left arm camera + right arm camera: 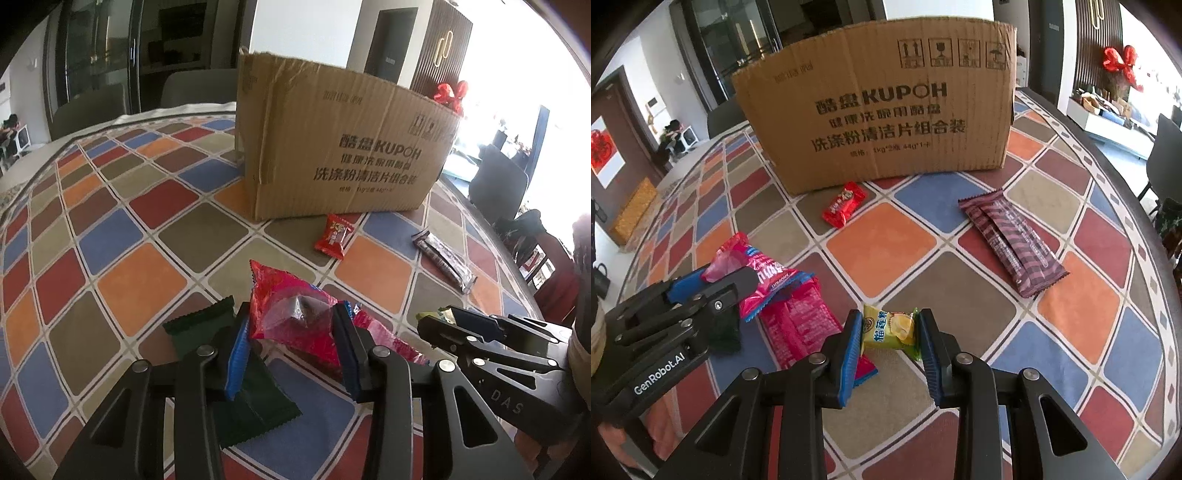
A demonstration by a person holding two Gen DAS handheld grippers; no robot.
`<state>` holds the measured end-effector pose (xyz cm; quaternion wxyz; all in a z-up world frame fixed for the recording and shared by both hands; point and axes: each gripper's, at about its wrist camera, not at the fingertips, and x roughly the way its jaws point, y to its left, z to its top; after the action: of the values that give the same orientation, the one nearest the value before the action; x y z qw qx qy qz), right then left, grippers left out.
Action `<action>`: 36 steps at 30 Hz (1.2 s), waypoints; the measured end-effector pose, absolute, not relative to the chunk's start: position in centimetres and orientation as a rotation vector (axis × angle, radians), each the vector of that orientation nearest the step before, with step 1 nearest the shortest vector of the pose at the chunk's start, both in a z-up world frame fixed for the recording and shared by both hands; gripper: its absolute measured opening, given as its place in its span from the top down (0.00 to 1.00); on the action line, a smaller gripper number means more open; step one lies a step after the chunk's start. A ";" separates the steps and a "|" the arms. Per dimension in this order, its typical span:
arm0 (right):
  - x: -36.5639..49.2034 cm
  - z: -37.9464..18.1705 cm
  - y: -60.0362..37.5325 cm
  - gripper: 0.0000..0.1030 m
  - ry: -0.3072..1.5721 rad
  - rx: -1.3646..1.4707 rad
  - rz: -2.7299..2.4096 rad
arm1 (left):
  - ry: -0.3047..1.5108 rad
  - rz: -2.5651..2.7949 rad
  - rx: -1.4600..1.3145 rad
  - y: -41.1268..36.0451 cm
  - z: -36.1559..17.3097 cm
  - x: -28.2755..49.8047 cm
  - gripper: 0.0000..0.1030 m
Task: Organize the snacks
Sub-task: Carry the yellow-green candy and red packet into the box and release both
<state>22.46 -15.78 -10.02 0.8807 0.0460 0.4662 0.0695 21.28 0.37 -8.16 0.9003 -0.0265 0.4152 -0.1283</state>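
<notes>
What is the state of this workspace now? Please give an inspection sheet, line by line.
Surface: table with checked cloth, in many colours.
Job's things: cardboard box upright at the back; small red snack and long brown bar lying before it; dark green packet and second pink packet lying flat.
Clutter: nothing seen.
Grippers: left hand-held gripper shut on pink packet; right hand-held gripper shut on yellow snack.
Cables: nothing seen.
Surroundings: chairs, glass doors, red decoration.
</notes>
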 end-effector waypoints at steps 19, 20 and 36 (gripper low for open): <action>21.3 -3.4 -16.2 0.69 0.773 0.086 0.183 | 0.714 -0.254 -0.054 0.1 -2.2 19.0 0.60; 21.2 -3.0 -16.3 0.69 0.762 0.087 0.186 | 0.708 -0.253 -0.054 0.1 -1.9 18.9 0.60; 22.8 1.6 -17.5 0.69 0.636 0.119 0.218 | 0.577 -0.263 -0.054 -0.7 3.7 20.6 0.60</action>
<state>22.84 -17.46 1.58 0.9423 0.0584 0.3118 0.1070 20.59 -0.74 3.70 0.9498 -0.0264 0.2836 -0.1294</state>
